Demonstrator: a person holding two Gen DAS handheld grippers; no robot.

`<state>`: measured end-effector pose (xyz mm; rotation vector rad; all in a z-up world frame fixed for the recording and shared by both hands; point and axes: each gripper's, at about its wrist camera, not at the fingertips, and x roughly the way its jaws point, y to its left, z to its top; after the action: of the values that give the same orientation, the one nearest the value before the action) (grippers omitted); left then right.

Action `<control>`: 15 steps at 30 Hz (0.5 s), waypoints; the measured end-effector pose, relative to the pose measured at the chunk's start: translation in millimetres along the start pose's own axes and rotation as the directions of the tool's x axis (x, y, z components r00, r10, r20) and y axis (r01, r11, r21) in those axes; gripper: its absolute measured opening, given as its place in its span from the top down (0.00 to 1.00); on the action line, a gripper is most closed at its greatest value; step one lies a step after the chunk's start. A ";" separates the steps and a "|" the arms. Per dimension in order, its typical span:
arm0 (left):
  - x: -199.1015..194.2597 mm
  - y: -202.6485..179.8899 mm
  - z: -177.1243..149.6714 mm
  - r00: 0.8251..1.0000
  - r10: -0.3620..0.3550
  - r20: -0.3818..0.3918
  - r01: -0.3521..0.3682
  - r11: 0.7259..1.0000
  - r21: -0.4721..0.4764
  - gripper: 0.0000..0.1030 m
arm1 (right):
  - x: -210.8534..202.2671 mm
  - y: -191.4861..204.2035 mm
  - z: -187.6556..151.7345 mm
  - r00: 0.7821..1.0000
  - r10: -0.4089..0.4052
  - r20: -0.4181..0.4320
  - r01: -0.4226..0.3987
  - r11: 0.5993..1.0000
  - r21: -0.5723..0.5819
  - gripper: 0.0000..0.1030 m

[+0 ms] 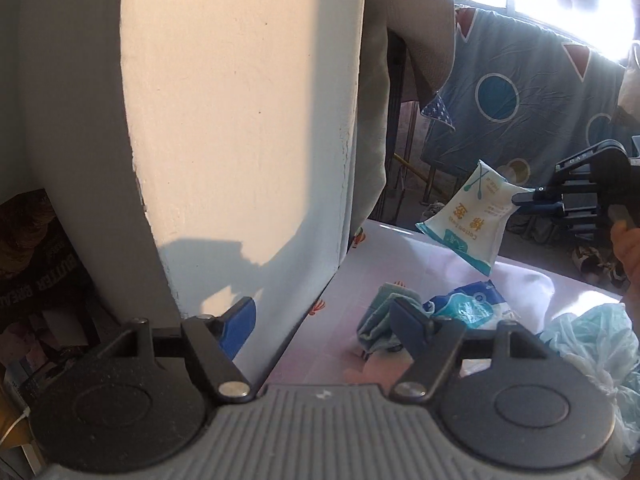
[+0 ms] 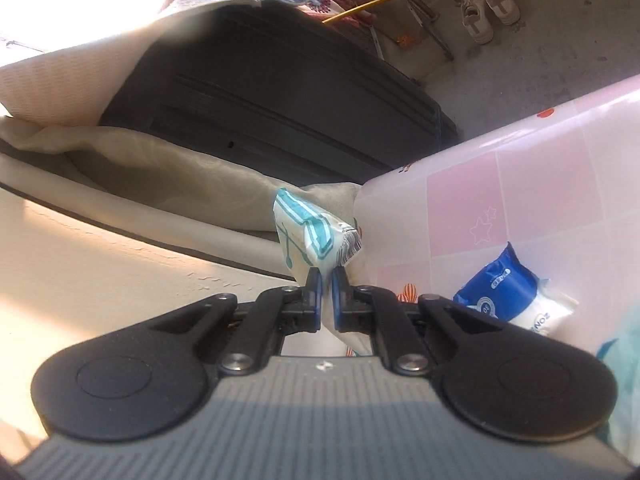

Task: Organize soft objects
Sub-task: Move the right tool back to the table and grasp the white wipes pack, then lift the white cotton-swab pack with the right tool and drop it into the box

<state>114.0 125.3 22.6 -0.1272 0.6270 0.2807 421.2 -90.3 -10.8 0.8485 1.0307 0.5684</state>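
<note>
Left gripper (image 1: pixel 322 320): jaws spread wide with nothing between them, low over the table (image 1: pixel 320 360) beside the wall (image 1: pixel 240 120).
Table edge: the pink checked top ends just past the clutter; open floor lies beyond it.
On the table: a teal cloth (image 1: pixel 380 316), a blue packet (image 1: pixel 472 304) and pale green plastic (image 1: pixel 592 336) lie close together.
Right gripper (image 2: pixel 326 276): jaws pressed together, pinching one corner of the cotton swab pack (image 2: pixel 312 236).
Cotton swab pack: hangs in the air, clear of the tabletop, apparently near the table's far edge.
Farther off: a dark suitcase (image 2: pixel 280 100) and shoes (image 2: pixel 488 4) on the floor.
</note>
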 end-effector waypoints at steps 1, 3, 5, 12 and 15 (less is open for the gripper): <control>-3.0 -4.8 -0.2 1.000 -0.020 0.006 0.020 1.000 0.008 0.27 | -20.2 0.8 -3.4 1.000 0.005 -0.002 -0.005 1.000 -0.017 0.96; -8.2 -17.2 -0.7 0.997 -0.075 0.014 0.075 0.997 0.032 0.27 | -60.4 -3.0 -13.6 1.000 0.007 -0.011 -0.007 0.999 -0.041 0.96; -9.8 -31.8 -1.5 0.988 -0.152 -0.002 0.151 0.987 0.056 0.28 | -106.2 -15.4 -30.5 1.000 0.000 -0.022 -0.001 0.999 -0.053 0.96; 4.6 -98.8 -11.9 0.910 -0.382 -0.162 0.398 0.914 0.078 0.46 | -198.5 -85.0 -85.9 0.993 -0.091 -0.079 0.091 0.996 -0.007 0.96; 25.8 -125.2 -15.9 0.854 -0.455 -0.250 0.477 0.879 0.029 0.53 | -217.9 -113.4 -97.5 0.985 -0.144 -0.092 0.147 0.989 0.025 0.96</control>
<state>162.2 8.3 -1.4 -0.2246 0.8228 -0.2408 243.8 -286.0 -19.5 0.7733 1.1767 0.4711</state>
